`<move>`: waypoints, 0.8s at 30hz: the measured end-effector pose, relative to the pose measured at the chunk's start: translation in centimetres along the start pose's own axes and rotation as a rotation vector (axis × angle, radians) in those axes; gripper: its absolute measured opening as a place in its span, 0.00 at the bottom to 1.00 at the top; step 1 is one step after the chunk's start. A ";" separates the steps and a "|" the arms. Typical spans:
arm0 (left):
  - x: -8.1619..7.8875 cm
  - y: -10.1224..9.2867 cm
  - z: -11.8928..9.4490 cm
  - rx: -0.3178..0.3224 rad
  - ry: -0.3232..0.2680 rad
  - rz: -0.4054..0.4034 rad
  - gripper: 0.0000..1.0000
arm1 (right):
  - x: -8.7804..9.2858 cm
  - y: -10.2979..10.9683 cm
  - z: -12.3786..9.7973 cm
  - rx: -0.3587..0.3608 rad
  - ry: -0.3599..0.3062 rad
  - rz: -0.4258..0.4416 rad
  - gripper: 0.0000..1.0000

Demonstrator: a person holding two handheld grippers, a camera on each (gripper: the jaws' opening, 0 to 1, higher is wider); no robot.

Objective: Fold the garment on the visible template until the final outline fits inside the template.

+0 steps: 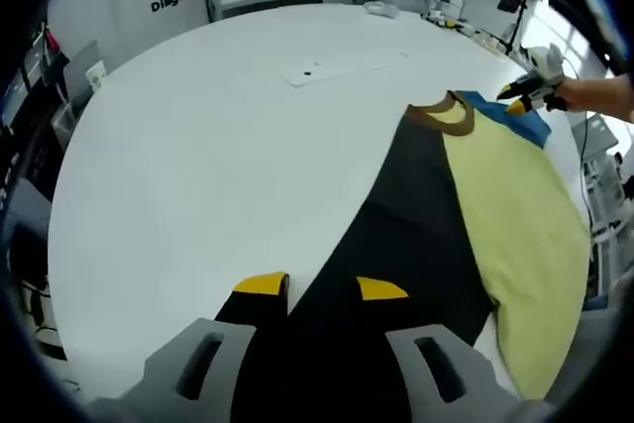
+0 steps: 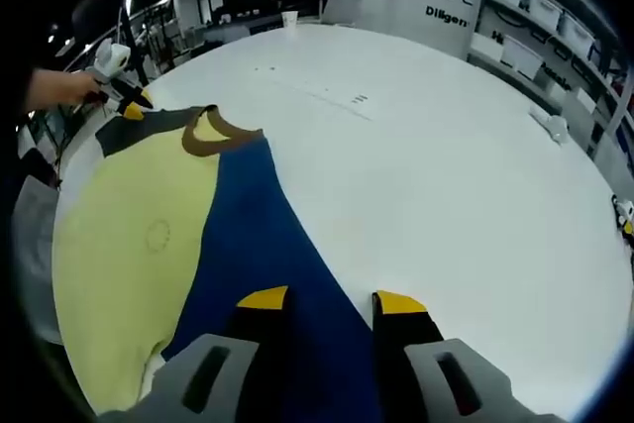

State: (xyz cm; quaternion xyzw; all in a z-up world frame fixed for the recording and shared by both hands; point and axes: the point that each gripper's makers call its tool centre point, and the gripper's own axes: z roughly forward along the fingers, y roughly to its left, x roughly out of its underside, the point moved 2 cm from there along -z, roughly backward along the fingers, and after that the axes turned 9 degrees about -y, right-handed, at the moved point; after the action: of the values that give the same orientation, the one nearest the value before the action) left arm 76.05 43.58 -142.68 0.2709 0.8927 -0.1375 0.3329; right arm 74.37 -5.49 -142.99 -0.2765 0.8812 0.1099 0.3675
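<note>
White tabletop (image 1: 198,146) is stretching away toward shelving and a wall logo, and on it a garment (image 1: 436,215) is lying flat, with black, yellow and blue panels and a brown collar (image 1: 441,116). In the left gripper view, the left gripper (image 1: 322,287) is showing its jaws spread, straddling the black edge. In the right gripper view, the right gripper (image 2: 332,301) is likewise standing parted over the blue panel (image 2: 267,274). Each gripper is also appearing at the far collar end of the other's view, though whether it is pinching cloth there I cannot tell. Long axis is running between the two grippers, collar far from both cameras. A one-sided pull is likely to skew or bunch the cloth, leaving the outline crooked.
</note>
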 end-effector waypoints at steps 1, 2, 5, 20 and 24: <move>0.0 0.0 0.0 0.001 0.000 -0.001 0.19 | 0.0 -0.1 0.0 -0.004 -0.001 -0.010 0.24; 0.0 0.0 0.0 -0.001 -0.001 0.002 0.19 | 0.1 0.0 0.0 -0.008 -0.002 -0.021 0.22; -0.1 -0.2 0.2 0.012 -0.004 0.008 0.16 | 0.2 0.9 -0.1 -0.021 -0.025 -0.049 0.14; 0.6 -1.6 -0.5 -0.037 -0.012 -0.045 0.05 | 1.1 0.0 -0.8 0.069 -0.012 -0.125 0.00; 0.6 -1.9 -1.2 -0.068 -0.019 -0.048 0.05 | 1.1 0.0 -1.0 0.091 -0.007 -0.119 0.00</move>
State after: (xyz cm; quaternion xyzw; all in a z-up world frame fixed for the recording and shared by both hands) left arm 73.96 42.74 -142.06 0.2369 0.8998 -0.1177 0.3471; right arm 73.14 -6.37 -143.08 -0.3109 0.8660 0.0486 0.3885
